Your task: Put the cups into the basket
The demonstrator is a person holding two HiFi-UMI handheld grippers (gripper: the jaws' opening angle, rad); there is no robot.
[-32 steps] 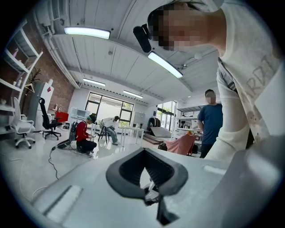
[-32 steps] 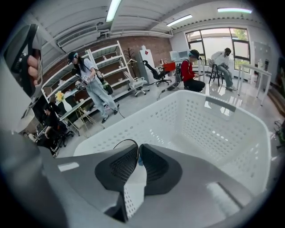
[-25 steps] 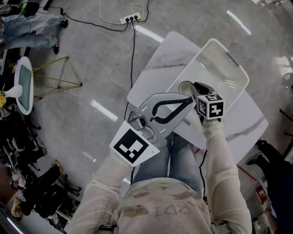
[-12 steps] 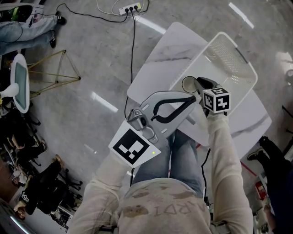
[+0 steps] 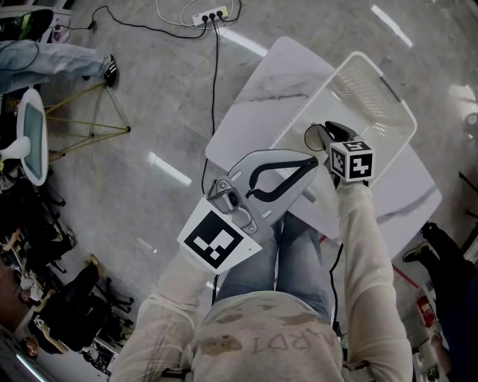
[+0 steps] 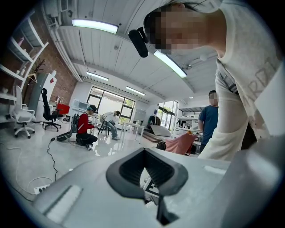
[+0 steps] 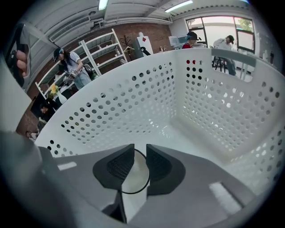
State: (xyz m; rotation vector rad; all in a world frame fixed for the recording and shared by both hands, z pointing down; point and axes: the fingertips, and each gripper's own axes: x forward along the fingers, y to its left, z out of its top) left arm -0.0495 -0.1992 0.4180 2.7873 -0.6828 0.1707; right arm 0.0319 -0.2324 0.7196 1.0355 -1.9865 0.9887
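Observation:
A white cup (image 5: 314, 135) with a dark rim hangs just inside the near left corner of the white perforated basket (image 5: 377, 71), with my right gripper (image 5: 326, 139) shut on it. In the right gripper view the cup (image 7: 135, 178) sits between the dark pads (image 7: 118, 164), above the basket's bare floor and in front of its holed wall (image 7: 133, 102). The basket has nothing else in it. My left gripper (image 5: 311, 160) is held over my lap beside the table edge, shut with nothing in it. The left gripper view points up into the room, its jaw tips (image 6: 144, 151) meeting.
The basket stands on a small white marble table (image 5: 258, 93). A power strip (image 5: 209, 13) with a black cable (image 5: 216, 82) lies on the floor beyond it. A wire-frame stand (image 5: 89, 119) is at the left, and people sit along the left edge. Someone's shoe (image 5: 427, 246) is at the right.
My right gripper has carried the cup slightly forward and right, from the basket's near rim to just inside it. The left gripper has stayed in place.

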